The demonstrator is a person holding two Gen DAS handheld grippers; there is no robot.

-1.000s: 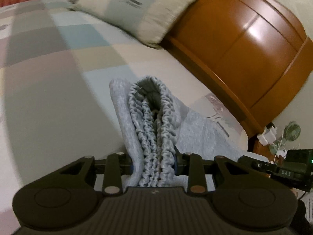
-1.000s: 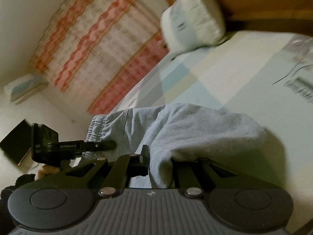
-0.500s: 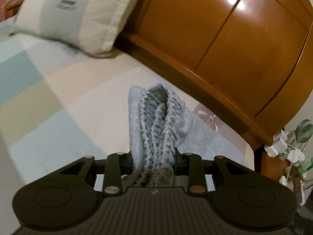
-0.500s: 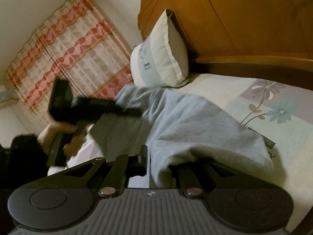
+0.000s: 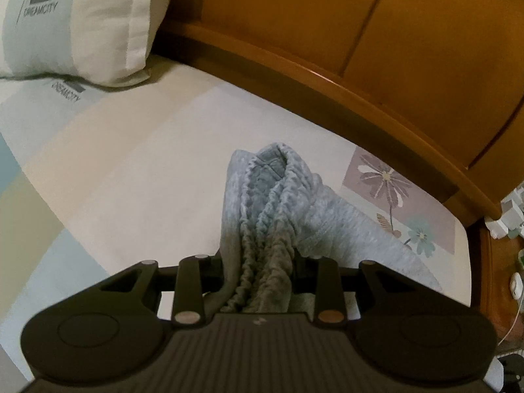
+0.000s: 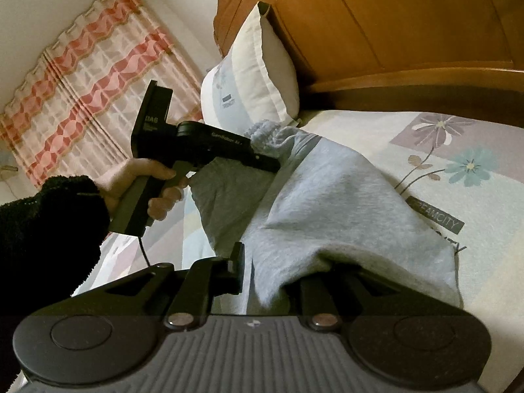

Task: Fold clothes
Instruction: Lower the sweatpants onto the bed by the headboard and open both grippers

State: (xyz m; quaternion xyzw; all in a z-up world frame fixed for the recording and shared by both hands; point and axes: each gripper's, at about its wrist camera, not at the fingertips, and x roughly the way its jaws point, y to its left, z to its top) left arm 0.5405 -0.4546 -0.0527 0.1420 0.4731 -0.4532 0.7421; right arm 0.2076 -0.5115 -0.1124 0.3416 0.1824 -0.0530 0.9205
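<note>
Grey garment [image 5: 262, 222], one; pillow [image 5: 75, 23], one

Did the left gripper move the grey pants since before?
Yes. The left gripper, shut on the pants, carried them toward the headboard, which now looms closer; the pillow slid to the left.

Both handheld grippers are matte black plastic. Up close, the right gripper [image 6: 267, 281] has a ribbed grey-black top plate, a round disc moulded in on each side, and angular linkage arms pinned with small silver and copper-coloured screws. The left gripper [image 6: 262, 160] is a pistol-grip unit with small white lettering along its barrel, a boxy block on the back, and a thin black cable [image 6: 144, 250] hanging off the handle. The hand [image 6: 144, 185] comes out of a fuzzy black sleeve [image 6: 49, 229].
</note>
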